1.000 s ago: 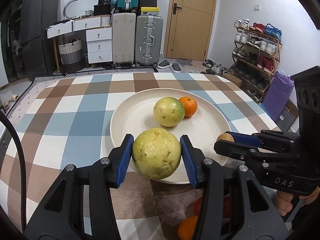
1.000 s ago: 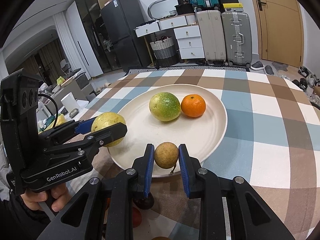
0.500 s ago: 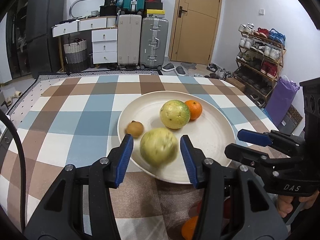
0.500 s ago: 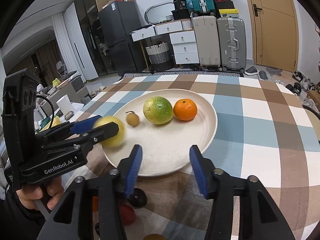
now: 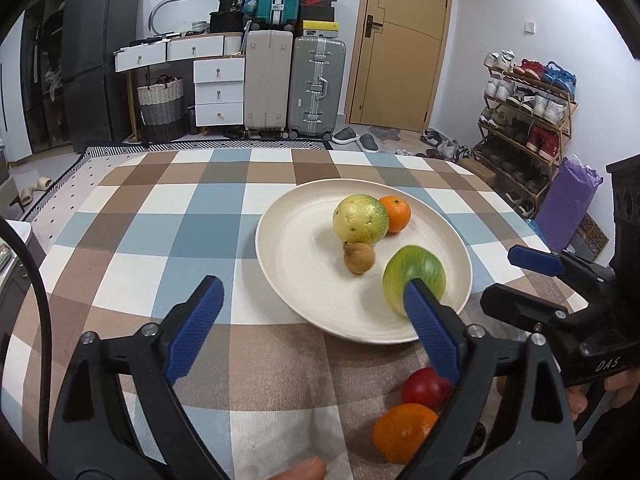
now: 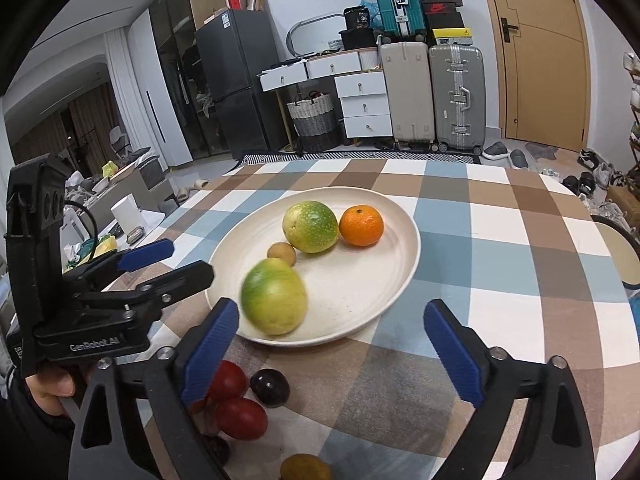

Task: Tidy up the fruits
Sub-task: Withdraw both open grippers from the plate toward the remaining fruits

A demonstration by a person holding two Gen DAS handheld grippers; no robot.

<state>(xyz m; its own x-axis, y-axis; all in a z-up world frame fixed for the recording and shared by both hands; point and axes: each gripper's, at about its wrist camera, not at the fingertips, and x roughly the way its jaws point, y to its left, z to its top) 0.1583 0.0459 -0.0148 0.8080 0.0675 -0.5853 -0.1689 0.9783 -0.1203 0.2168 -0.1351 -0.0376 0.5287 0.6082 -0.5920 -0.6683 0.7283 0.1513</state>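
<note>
A cream plate [image 5: 304, 248] [image 6: 360, 280] holds a yellow-green fruit [image 5: 360, 219] [image 6: 310, 226], a mandarin [image 5: 396, 214] [image 6: 361, 226] and a small brown fruit [image 5: 359, 258] [image 6: 282, 255]. A second green-yellow fruit [image 5: 414, 276] [image 6: 274, 296], blurred, lies free near the plate's front rim. My left gripper [image 5: 310, 286] [image 6: 188, 260] is opening wide with only table and plate rim between its jaws. My right gripper [image 6: 331, 308] [image 5: 500, 280] is also opening; the blurred fruit sits just inside its left finger, untouched.
Loose on the checked cloth before the plate are red fruits [image 6: 240, 418] [image 5: 424, 388], a dark plum [image 6: 270, 387], an orange [image 5: 404, 432] and a brown fruit [image 6: 304, 470]. A hand [image 6: 56, 384] holds the left gripper. Suitcases and drawers stand beyond the table.
Both grippers opened. The left let go of the big yellow-green fruit, which rolled right on the plate. The right released the small brown fruit, which now rests beside the other green fruit.
</note>
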